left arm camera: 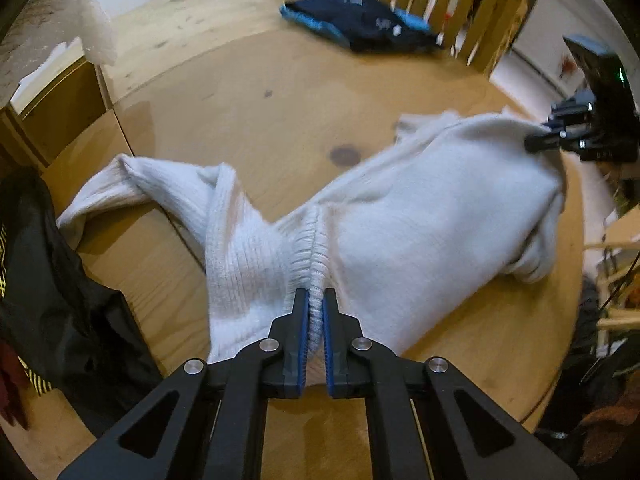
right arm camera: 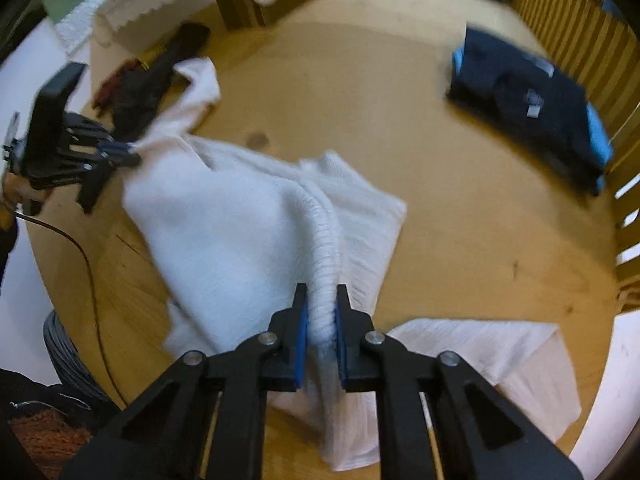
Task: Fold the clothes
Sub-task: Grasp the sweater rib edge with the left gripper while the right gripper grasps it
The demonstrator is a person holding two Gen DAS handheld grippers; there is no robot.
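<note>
Left wrist view is showing the left tool clamping the white sweater's ribbed edge; the right tool is pinching another ribbed fold. Draping limply over the worktop, this soft, light knit is probably handling best by its firmer ribbing.

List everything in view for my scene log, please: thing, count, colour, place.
white sweater: one, white knit, spread mid-table, pinched at two ribbed edges.
navy garment: one, dark blue with light blue, folded at the far table edge.
black garment: one, black with yellow print, on the table's left edge.
white folded cloth: one, white, near table edge.
table: one, round, light wood.
left gripper: black with blue pads, shut on the sweater.
right gripper: same colours, shut on the sweater.
</note>
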